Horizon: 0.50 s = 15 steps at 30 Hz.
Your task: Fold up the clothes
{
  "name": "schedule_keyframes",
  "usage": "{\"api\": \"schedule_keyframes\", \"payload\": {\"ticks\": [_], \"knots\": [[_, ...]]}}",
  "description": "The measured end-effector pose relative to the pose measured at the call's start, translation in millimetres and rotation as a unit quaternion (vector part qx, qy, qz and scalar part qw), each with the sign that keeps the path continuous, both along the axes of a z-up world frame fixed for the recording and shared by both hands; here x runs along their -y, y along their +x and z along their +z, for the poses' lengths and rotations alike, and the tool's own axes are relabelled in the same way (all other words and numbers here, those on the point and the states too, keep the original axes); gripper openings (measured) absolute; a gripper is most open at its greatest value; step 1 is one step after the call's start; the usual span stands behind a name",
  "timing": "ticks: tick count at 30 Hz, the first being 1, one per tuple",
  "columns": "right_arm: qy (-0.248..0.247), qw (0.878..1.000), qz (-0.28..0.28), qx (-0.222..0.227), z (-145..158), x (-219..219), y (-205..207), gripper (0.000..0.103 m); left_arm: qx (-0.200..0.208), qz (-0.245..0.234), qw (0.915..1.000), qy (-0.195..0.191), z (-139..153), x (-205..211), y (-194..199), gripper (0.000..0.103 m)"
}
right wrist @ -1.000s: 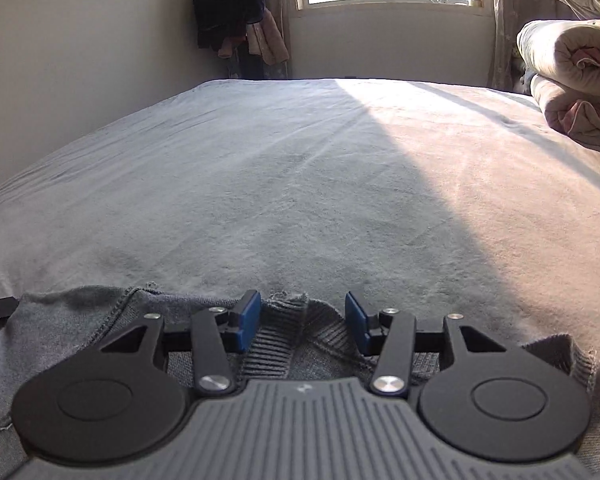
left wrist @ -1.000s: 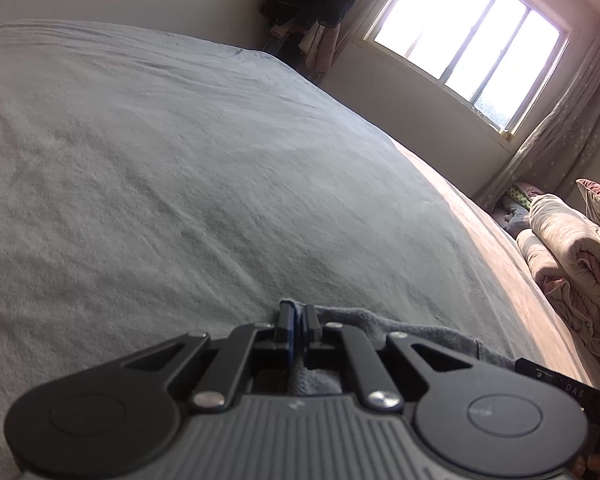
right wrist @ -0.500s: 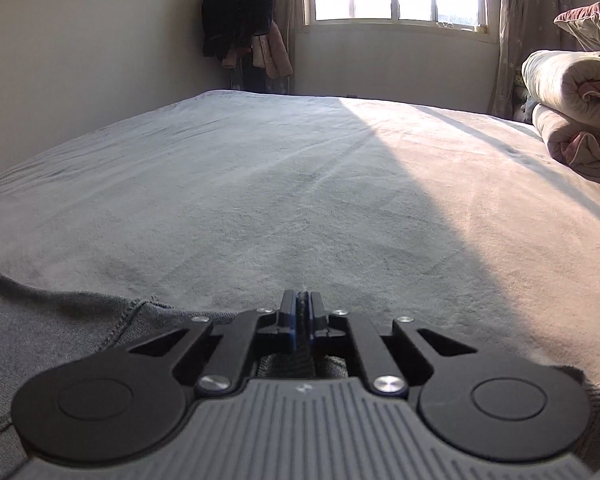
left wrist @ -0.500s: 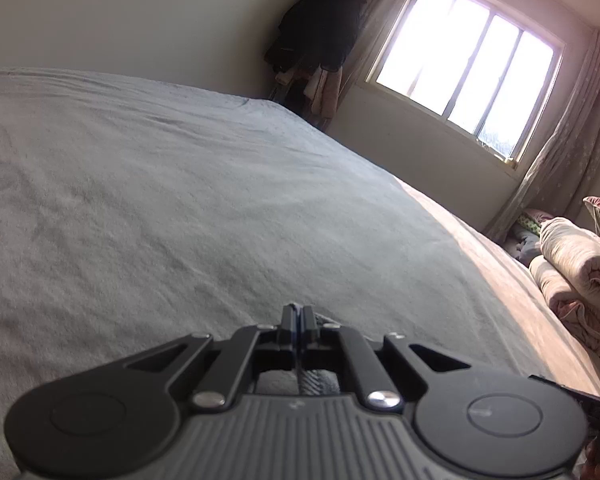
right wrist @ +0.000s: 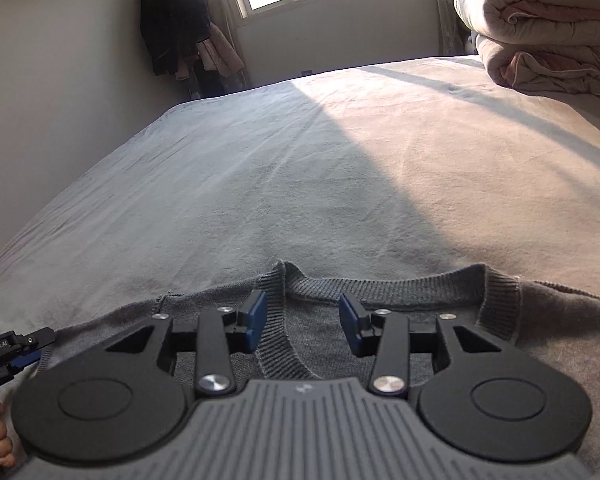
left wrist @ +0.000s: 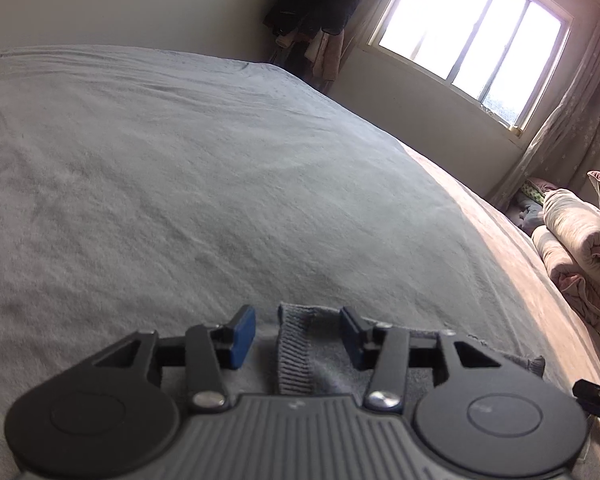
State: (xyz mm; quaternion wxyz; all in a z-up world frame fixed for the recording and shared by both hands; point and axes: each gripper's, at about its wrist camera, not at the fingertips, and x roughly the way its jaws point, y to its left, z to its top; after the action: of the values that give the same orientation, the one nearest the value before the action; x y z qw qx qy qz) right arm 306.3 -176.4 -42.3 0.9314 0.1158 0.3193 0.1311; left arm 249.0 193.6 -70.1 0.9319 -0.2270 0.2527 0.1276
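A: Looking at L view: left gripper was shut a sec ago, jaws opening now. Sweater edge sits loose between them on the bed.

B: R view: right gripper was pinching, jaws opening too, over the collar. Both let go, so sweater's laid down; fold comes next, I think.

One grey sweater is lying on one bed. Two grippers, left and right, are showing. One folded quilt is sitting beneath one window.
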Motion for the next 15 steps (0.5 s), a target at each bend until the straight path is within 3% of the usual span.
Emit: {"api": "schedule_keyframes", "payload": {"ticks": [3, 9, 15], "knots": [[0.006, 1.0, -0.03, -0.003, 19.0, 38.9, -42.9, 0.048, -0.017, 0.009, 0.9997, 0.018, 14.2, 2.7, -15.4, 0.066], [0.013, 0.996, -0.093, -0.015, 38.9, 97.4, -114.3, 0.049, -0.03, -0.018, 0.9991, -0.023, 45.0, 4.3, -51.6, 0.075], [0.018, 0.992, -0.122, -0.028, 44.3, 125.8, -172.1, 0.051, -0.056, -0.06, 0.9964, -0.02, 68.8, 21.2, -82.9, 0.075]]}}
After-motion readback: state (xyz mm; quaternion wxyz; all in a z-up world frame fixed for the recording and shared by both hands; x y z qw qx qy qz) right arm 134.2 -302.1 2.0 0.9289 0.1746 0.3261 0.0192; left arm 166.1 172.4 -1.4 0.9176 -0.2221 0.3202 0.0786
